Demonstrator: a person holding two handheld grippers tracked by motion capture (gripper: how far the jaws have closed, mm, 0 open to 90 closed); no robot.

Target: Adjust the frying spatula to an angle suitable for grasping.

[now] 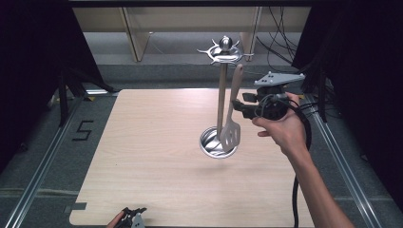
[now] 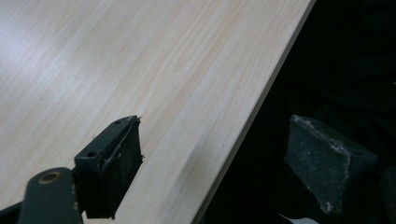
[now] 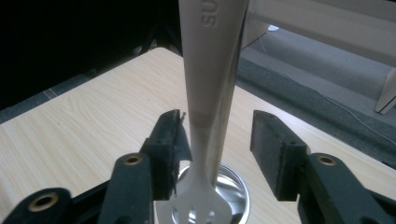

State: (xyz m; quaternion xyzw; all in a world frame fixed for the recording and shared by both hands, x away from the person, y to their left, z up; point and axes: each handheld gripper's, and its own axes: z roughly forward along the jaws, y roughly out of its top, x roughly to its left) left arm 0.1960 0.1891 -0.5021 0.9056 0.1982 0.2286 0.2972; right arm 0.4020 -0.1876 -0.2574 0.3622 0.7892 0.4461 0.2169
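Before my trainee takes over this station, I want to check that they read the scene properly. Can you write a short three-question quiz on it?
1. True or false: the right tongs are clamped shut on the slotted spatula.
2. Where does the spatula hang? A) from the metal rack with hooks on top; B) flat on the table; C) in the left tongs.
3. Fill in: the left tongs sit over the table's near ____.

Key
1. False: the jaws stand open on either side of the handle.
2. A.
3. Edge.
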